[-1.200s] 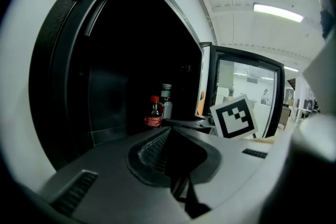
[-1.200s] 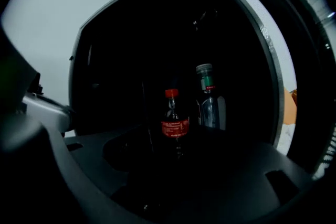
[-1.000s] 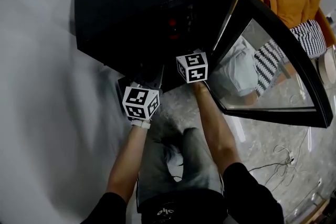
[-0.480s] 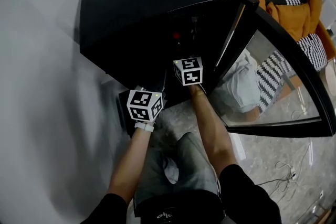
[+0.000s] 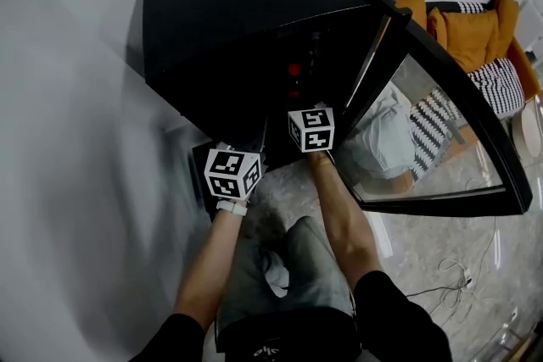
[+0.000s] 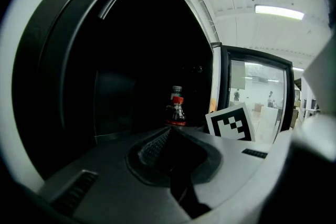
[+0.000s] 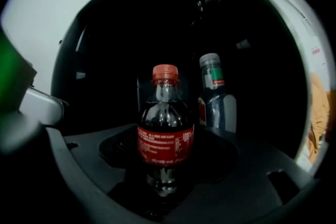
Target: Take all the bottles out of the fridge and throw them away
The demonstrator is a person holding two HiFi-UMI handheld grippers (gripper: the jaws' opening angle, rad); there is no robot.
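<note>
Jaws on the right gripper (image 7: 167,157) had just been opening and stood about as wide as they go. The cola bottle (image 7: 165,136) stood between them untouched, I'd guess to leave room around its round body. The left gripper (image 6: 170,134) hung at about 8 o'clock from the right one, jaws together and empty, probably just keeping clear. Inside the glossy black fridge (image 5: 246,21), a clear bottle (image 7: 216,102) with a grey cap stood at the cola's 1 o'clock. The cola was dark, in smooth plastic with a red cap and label. The glass door (image 5: 441,131) hung open toward 3 o'clock.
</note>
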